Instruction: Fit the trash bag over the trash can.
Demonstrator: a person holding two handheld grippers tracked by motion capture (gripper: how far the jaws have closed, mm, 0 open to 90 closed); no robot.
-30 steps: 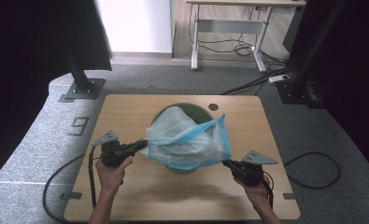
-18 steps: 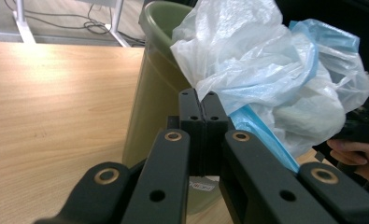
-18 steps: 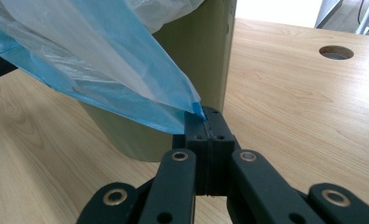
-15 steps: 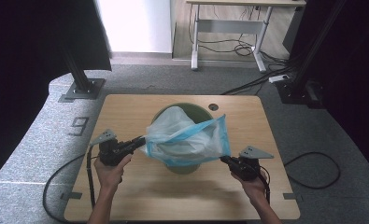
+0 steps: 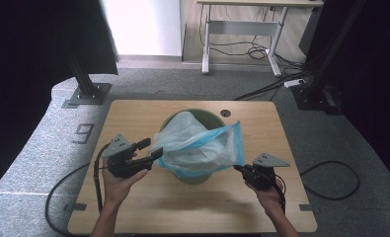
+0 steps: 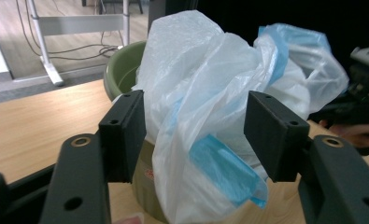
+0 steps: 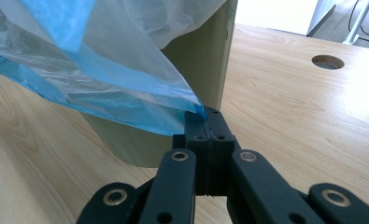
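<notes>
Your wooden table (image 5: 133, 207) carries a green bin (image 5: 198, 176) near its middle, with a small round hole (image 5: 225, 113) in the tabletop just beyond it. Draped over the bin's mouth and bulging up out of it is a thin white-and-blue plastic bag (image 5: 197, 145), its blue-edged rim pulled out toward your right side. Your left gripper (image 5: 149, 149) sits just to the left of the bin with its jaws spread wide; in the left gripper view the bag's crumpled plastic (image 6: 196, 116) hangs in the gap between the two pads (image 6: 124, 133), and you cannot tell from that view whether either pad touches it. Your right gripper (image 5: 238, 168) is low beside the bin's right flank, jaws pressed together and pinching a blue corner of the bag, which shows plainly in the right gripper view where the film (image 7: 126, 79) runs tight into the clamped tips (image 7: 205, 122) in front of the bin wall (image 7: 205, 60).
</notes>
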